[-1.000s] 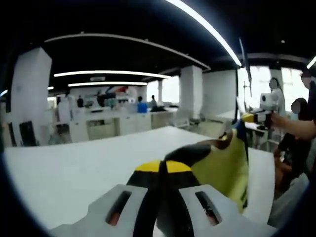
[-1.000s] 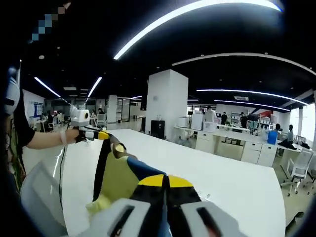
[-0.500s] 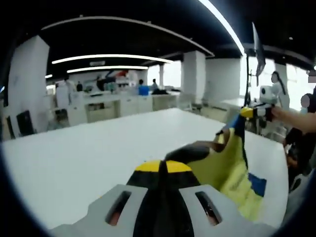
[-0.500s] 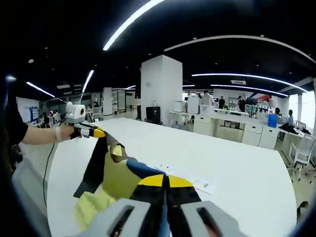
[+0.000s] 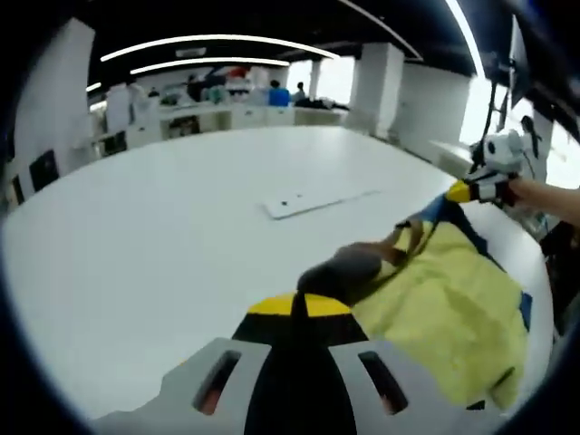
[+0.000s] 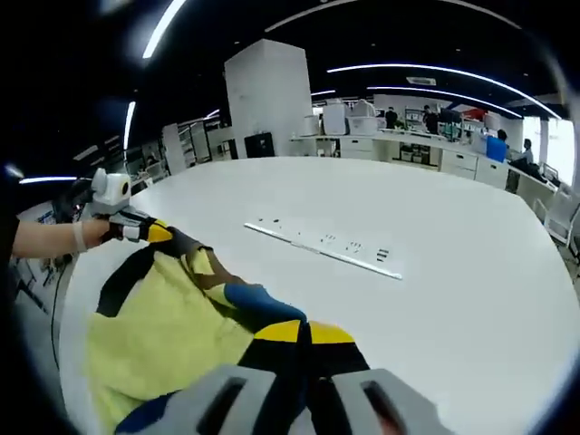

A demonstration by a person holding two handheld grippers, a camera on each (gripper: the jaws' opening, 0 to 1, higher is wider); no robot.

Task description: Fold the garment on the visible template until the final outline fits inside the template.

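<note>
In the left gripper view, left gripper (image 5: 292, 306) at 6 o'clock, jaws closed together on a dark edge of the yellow garment (image 5: 444, 299); cloth spread toward 4 o'clock over the white table (image 5: 154, 245), its far corner pinched at 2 o'clock by the right gripper (image 5: 462, 190), a bare forearm behind it. White strip (image 5: 317, 200) lying flat on the table just past centre toward 12 o'clock, apart from the cloth. In the right gripper view, right gripper (image 6: 304, 333) at 6 o'clock, jaws shut on a blue-trimmed fold of the garment; yellow cloth with black bands sagging toward 8 o'clock, other end clamped at 9 o'clock by the left gripper. White strip near centre, clear of the cloth.
</note>
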